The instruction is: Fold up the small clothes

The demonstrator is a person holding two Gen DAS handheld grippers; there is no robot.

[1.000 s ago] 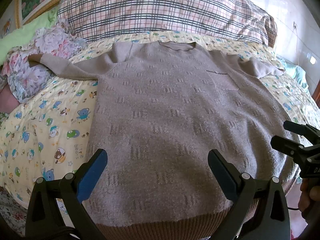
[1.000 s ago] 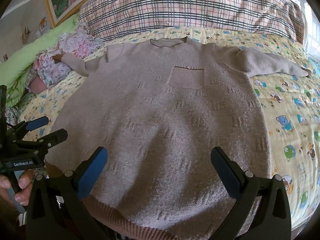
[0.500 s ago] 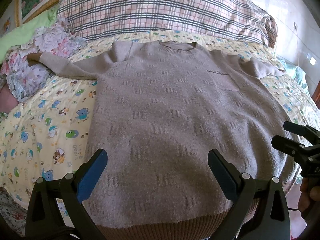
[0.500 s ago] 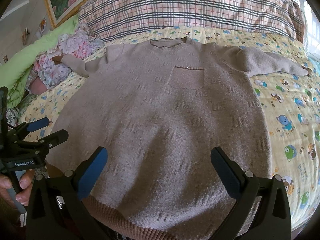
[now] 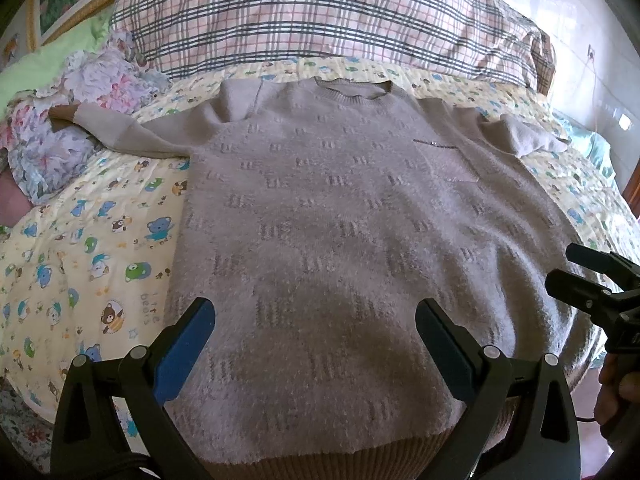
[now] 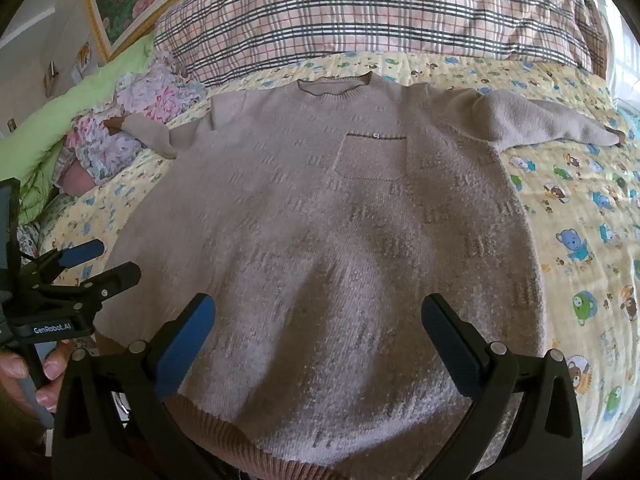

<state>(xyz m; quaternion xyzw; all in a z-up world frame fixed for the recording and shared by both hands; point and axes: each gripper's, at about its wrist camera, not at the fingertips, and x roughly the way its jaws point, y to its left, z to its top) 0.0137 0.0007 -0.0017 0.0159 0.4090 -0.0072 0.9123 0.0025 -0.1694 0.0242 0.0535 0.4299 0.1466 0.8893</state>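
Two wide-spread jaws frame the left wrist view: the left gripper (image 5: pixel 314 344) is released, holding nothing, poised over the lower part of the sweater (image 5: pixel 344 220). The sweater lies flat and face up on the sheet (image 5: pixel 92 240), collar toward the plaid pillow (image 5: pixel 320 16), its ribbed brown hem (image 5: pixel 340 460) at the near edge of the bed. One sleeve (image 5: pixel 120 132) stretches out to the left, its brown cuff resting on a floral bundle (image 5: pixel 72 120); the other sleeve runs off to the right. Bare sheet shows along the sweater's left side (cartoon bears all over it). At the right edge the right gripper (image 5: pixel 580 268) sits beside the sweater's lower right side, jaws apart.

From the right wrist, the right gripper (image 6: pixel 318 344) is likewise released and empty, over the hem (image 6: pixel 248 444). The sweater (image 6: pixel 320 240) fills the middle, pocket (image 6: pixel 372 156) up, and the right-hand sleeve (image 6: pixel 540 124) lies across the sheet (image 6: pixel 580 220), where a broad strip stays bare along the sweater's right edge. At the left, the left gripper (image 6: pixel 98 262) hovers near the sweater's lower left corner, jaws parted, a hand (image 6: pixel 28 372) on its handle. The pillow (image 6: pixel 380 12) borders the far side.
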